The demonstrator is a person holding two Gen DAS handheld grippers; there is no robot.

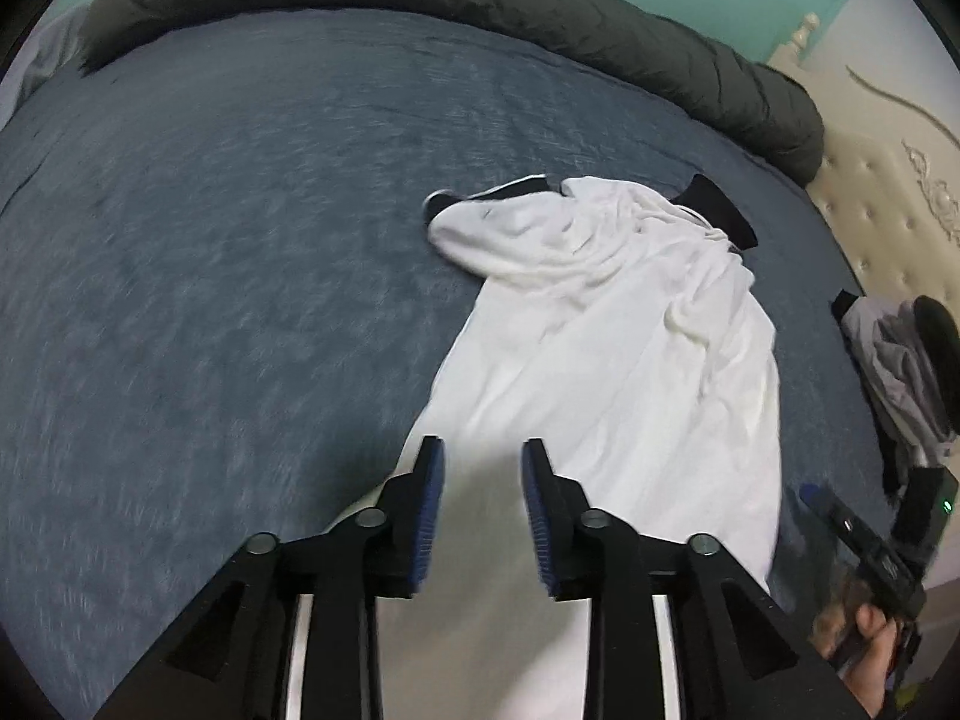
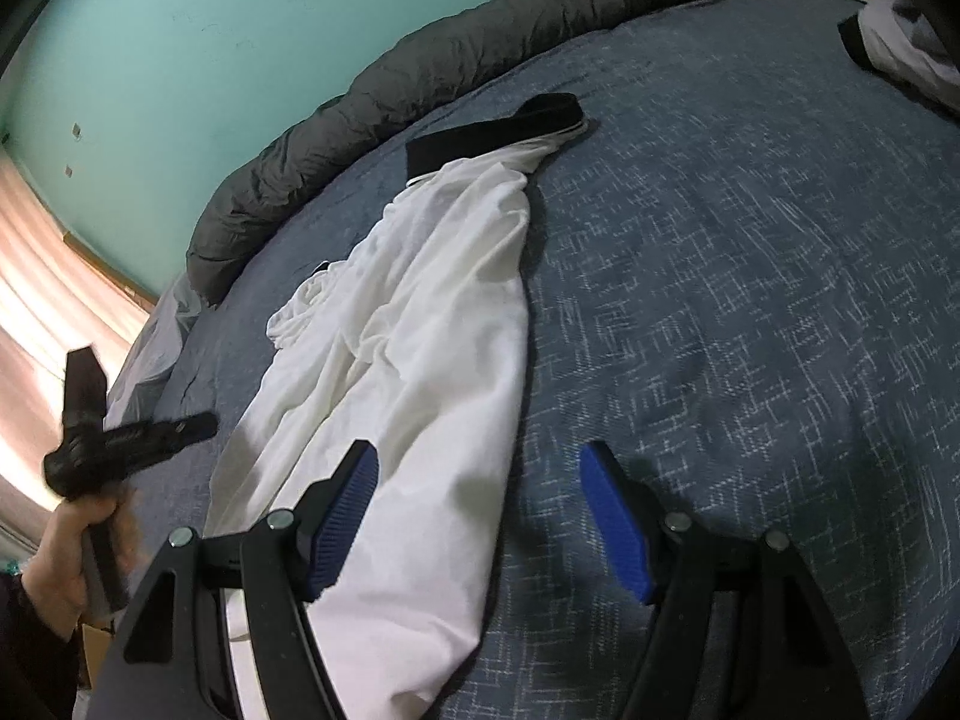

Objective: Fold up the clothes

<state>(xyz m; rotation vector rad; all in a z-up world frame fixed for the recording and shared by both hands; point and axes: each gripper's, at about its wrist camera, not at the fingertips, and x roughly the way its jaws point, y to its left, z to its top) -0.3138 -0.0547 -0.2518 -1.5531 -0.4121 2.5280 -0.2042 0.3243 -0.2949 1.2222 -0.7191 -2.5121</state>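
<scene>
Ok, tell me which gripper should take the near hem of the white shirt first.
Left, probably. The left gripper hangs open directly over the white shirt at its near end. The right gripper is open too, but straddles the shirt's edge, one finger over the blue bedspread.

White shirt [image 1: 606, 324] — soft matt cloth, creased — on a coarse woven blue bedspread [image 1: 210, 228].

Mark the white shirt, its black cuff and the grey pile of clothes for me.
white shirt [image 1: 612, 354], left wrist view, on the flat white body.
black cuff [image 2: 549, 111], right wrist view, on the dark sleeve band.
grey pile of clothes [image 1: 900, 372], left wrist view, on grey folds.
</scene>
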